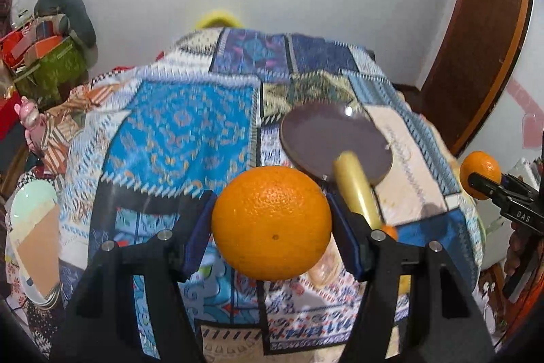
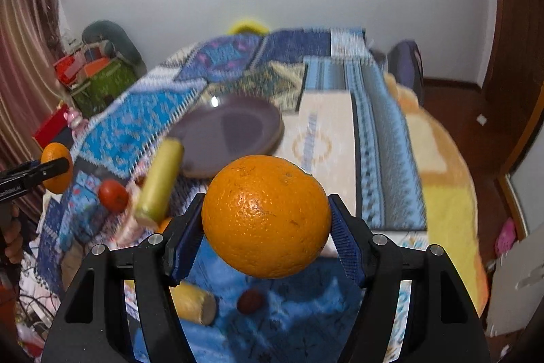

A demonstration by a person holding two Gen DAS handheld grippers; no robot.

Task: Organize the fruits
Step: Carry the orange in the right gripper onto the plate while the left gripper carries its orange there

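Fingers [image 1: 200, 237] of both grippers — ribbed blue pads — each clamp a round, dimpled orange [image 1: 271, 223].

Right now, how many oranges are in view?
2: one orange in the left gripper, one orange in the right gripper. Smaller fruit below may hide more.

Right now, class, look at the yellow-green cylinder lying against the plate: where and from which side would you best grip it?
Grip the cylinder across its middle, coming from above with the fingers either side of its long axis. It lies slanted, its upper end against the purple plate, so its ends are crowded while its rounded flanks look free, though blur hides detail.
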